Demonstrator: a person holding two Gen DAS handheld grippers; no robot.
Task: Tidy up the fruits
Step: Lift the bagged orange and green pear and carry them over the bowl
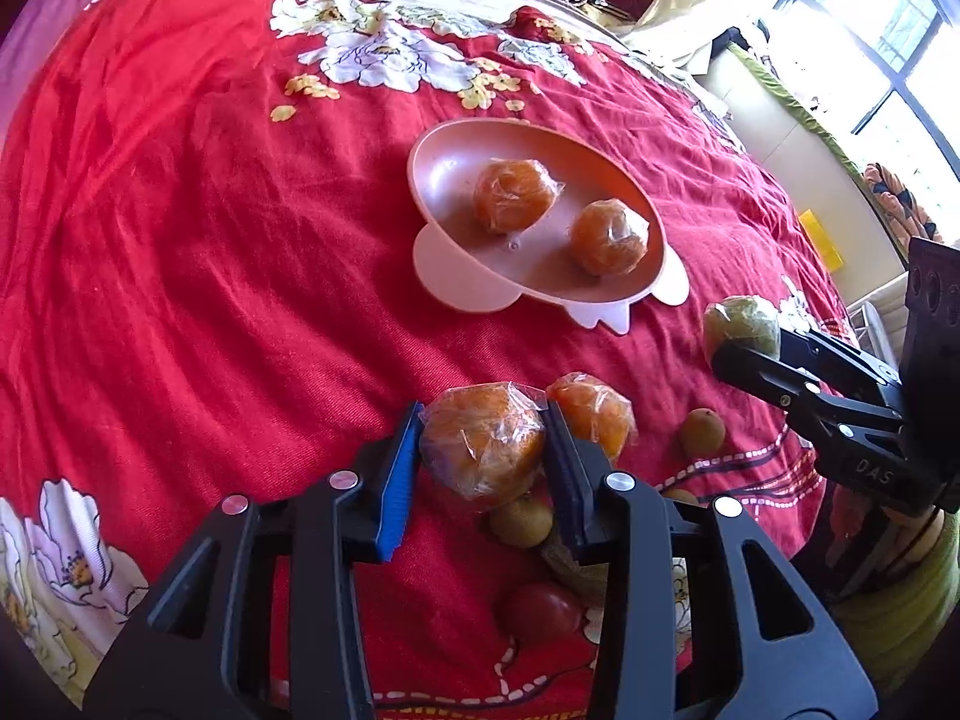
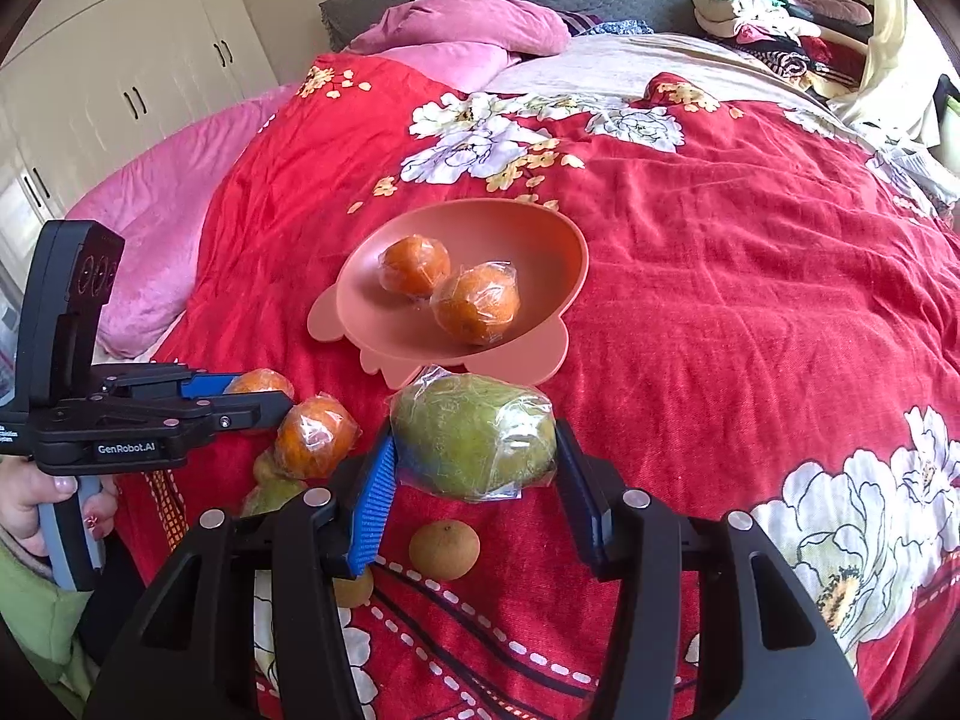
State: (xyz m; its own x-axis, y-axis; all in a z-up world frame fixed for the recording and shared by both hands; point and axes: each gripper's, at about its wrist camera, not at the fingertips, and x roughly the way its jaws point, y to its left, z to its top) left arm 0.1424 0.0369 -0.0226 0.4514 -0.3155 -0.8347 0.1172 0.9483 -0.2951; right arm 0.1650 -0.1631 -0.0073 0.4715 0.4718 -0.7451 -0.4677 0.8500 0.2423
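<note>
Wrapped orange (image 1: 483, 447) is pinched between left gripper (image 1: 480, 468) fingers; green mango (image 2: 474, 435) is clamped in right gripper (image 2: 474, 480). Bowl (image 2: 540, 228) ahead. Slippery film: slip is risked.

I read "GenRobot.AI" in white on the side of my left gripper (image 2: 273, 399) in the right wrist view, and a partial "DAS" on my right gripper (image 1: 729, 342) body in the left wrist view.
</note>
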